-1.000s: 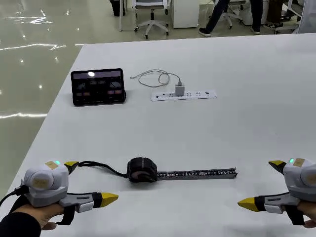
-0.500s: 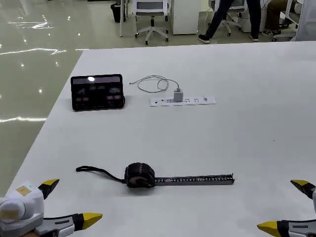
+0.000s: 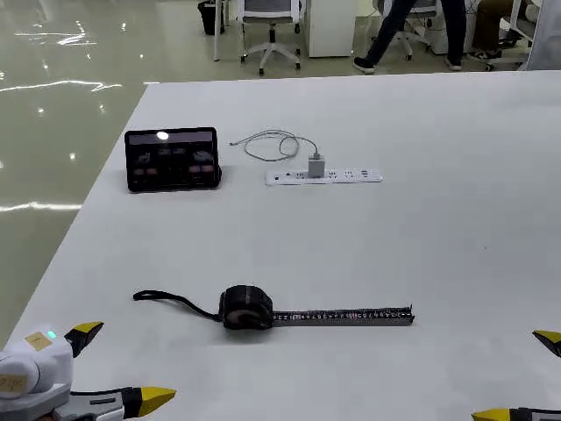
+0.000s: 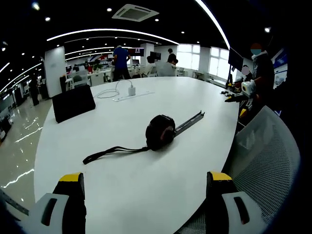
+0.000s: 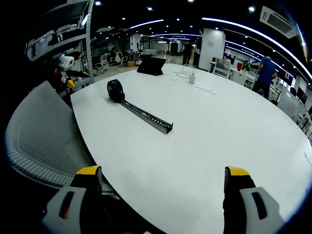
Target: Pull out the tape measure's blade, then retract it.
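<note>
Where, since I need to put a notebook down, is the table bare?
The white table is bare across its right half, beyond the white power strip and the extended metal blade. Also bare: the wide band between the dark tablet and the black tape measure. Crowded: tablet, white cable, strip.

Matt black tape measure case (image 3: 245, 308), thin metal blade (image 3: 346, 317), smooth white tabletop (image 3: 394, 246), glossy floor (image 3: 53, 88).
</note>
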Demonstrator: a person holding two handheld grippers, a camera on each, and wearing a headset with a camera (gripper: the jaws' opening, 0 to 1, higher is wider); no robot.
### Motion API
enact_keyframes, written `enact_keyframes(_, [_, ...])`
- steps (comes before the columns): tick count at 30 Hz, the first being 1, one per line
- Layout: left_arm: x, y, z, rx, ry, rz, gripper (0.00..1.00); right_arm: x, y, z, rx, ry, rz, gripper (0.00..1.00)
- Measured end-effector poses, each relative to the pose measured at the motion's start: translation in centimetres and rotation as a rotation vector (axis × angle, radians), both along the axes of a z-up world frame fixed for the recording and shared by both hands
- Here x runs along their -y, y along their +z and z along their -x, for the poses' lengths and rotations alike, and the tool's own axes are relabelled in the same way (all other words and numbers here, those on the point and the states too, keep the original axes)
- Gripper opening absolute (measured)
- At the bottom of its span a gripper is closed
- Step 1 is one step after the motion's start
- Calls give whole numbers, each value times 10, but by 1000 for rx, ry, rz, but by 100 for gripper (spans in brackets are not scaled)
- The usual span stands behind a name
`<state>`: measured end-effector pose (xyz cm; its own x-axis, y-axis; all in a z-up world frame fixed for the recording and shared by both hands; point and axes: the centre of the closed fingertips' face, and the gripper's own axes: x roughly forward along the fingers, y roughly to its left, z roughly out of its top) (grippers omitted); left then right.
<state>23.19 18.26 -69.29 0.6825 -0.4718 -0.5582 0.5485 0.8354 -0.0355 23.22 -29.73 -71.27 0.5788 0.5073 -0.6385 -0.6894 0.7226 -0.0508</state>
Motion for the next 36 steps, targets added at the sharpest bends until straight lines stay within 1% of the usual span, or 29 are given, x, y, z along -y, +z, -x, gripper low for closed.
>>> enact_keyframes(5, [-2, 2, 0, 6, 11, 6, 100, 0, 2, -2, 7, 3, 0, 100])
enact_keyframes(7, [-5, 1, 0, 3, 23, 13, 100, 0, 3, -3, 8, 5, -3, 100])
enact_keyframes(9, [-8, 1, -1, 6, 28, 11, 100, 0, 1, -2, 4, -3, 1, 100])
enact_keyframes(10, [-8, 0, -2, 6, 28, 9, 100, -1, 1, -2, 1, -8, -9, 100])
enact_keyframes(11, [-9, 0, -1, 3, 29, 9, 100, -1, 1, 0, -12, -16, -25, 100])
enact_keyframes(13, [-7, 1, -2, 7, 32, 14, 100, -1, 1, 2, -19, -29, -37, 100])
enact_keyframes(14, [-7, 1, -1, 7, 29, 14, 100, -1, 1, 2, -18, -30, -31, 100])
enact_keyframes(15, [-6, 0, -1, 3, 26, 12, 100, 1, 1, 2, -14, -31, -18, 100])
enact_keyframes(16, [-6, -3, -2, -8, 27, 5, 100, 3, 0, 2, -14, -31, -14, 100])
enact_keyframes(18, [-6, -3, -3, -12, 29, 8, 100, 3, 0, 3, -21, -35, -16, 100])
enact_keyframes(20, [-5, -2, -4, -7, 28, 10, 100, 2, 0, 4, -25, -33, -16, 100])
enact_keyframes(22, [-5, -2, -6, -3, 29, -1, 100, 1, 0, 5, -26, -31, -22, 100])
enact_keyframes(24, [-6, -3, -8, -6, 35, -4, 100, 1, -2, 6, -28, -27, -19, 100])
enact_keyframes(26, [-4, -2, -8, -8, 31, 0, 100, 0, -1, 7, -35, -21, -28, 100])
enact_keyframes(28, [-2, -1, -9, 2, 20, 0, 100, -1, -2, 7, -37, -16, -32, 100])
enact_keyframes(29, [-2, -1, -10, 0, 21, -5, 100, -2, -1, 7, -39, -13, -38, 100])
enact_keyframes(30, [-3, -4, -12, -5, 23, -20, 100, -2, -2, 7, -42, -11, -37, 100])
enact_keyframes(31, [-6, -8, -13, -15, 25, -46, 100, 0, -3, 7, -48, -16, -24, 100])
enact_keyframes(32, [-4, -8, -14, -16, 29, -48, 100, 2, -4, 6, -53, -22, -11, 100])
enact_keyframes(34, [0, -7, -17, -22, 41, -41, 100, 1, -4, 5, -60, -20, -13, 100])
enact_keyframes(36, [5, -5, -20, -28, 55, -35, 100, 2, -4, 1, -55, -19, -6, 100])
